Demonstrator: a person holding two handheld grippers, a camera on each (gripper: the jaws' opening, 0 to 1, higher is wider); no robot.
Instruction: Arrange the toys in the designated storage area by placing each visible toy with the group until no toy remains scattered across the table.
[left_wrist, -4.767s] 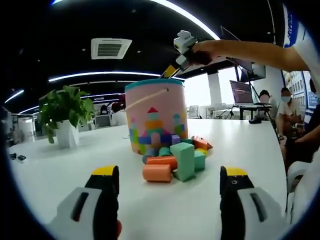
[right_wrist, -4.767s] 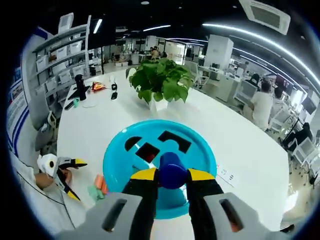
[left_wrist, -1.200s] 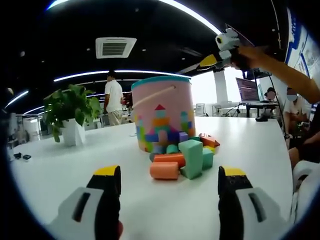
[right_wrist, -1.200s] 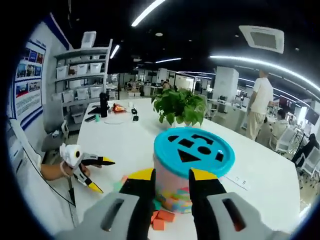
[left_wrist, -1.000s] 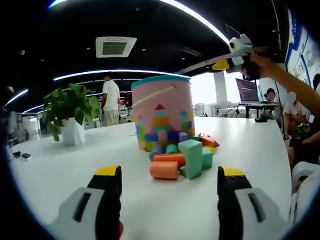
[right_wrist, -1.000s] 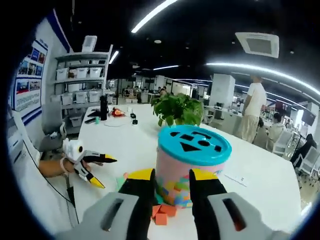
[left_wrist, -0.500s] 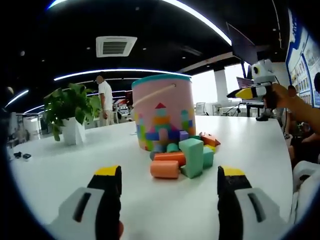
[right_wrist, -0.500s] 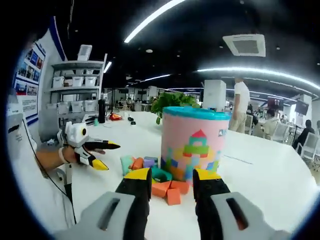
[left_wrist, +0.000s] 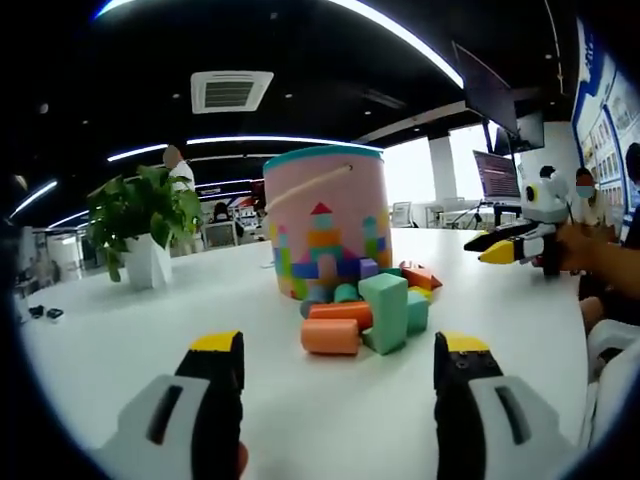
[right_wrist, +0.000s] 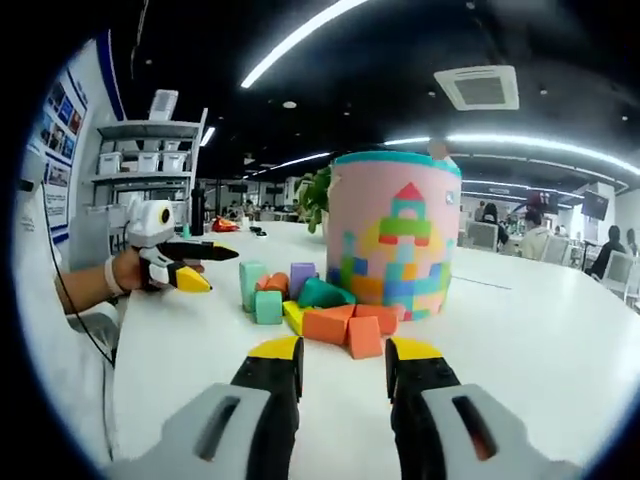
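— How do the tongs stand?

— The left gripper (left_wrist: 338, 372) has its yellow-tipped jaws spread wide with nothing between them, low over the white table (left_wrist: 120, 330). The right gripper (right_wrist: 343, 368) has its jaws closer together, a narrow gap between them, and nothing in that gap either. In the left gripper view the right gripper comes in at the right edge, held in a hand (left_wrist: 588, 250) just above the tabletop.

— And the toys?

— Just beyond the left jaws lies a heap of foam blocks: an orange cylinder (left_wrist: 330, 336) on its side, a green block (left_wrist: 385, 313) standing beside it, more orange and teal pieces behind. The heap sits against the foot of the pink toy bucket (left_wrist: 325, 233).

— What's in the bucket?

— Cannot tell; its teal lid is on and the wall is solid, printed with a castle of coloured shapes. In the right gripper view, orange blocks (right_wrist: 363, 337) lie nearest the jaws, a purple one and two green ones farther left.

— Anything else?

— A potted plant (left_wrist: 142, 228) well to the bucket's left.
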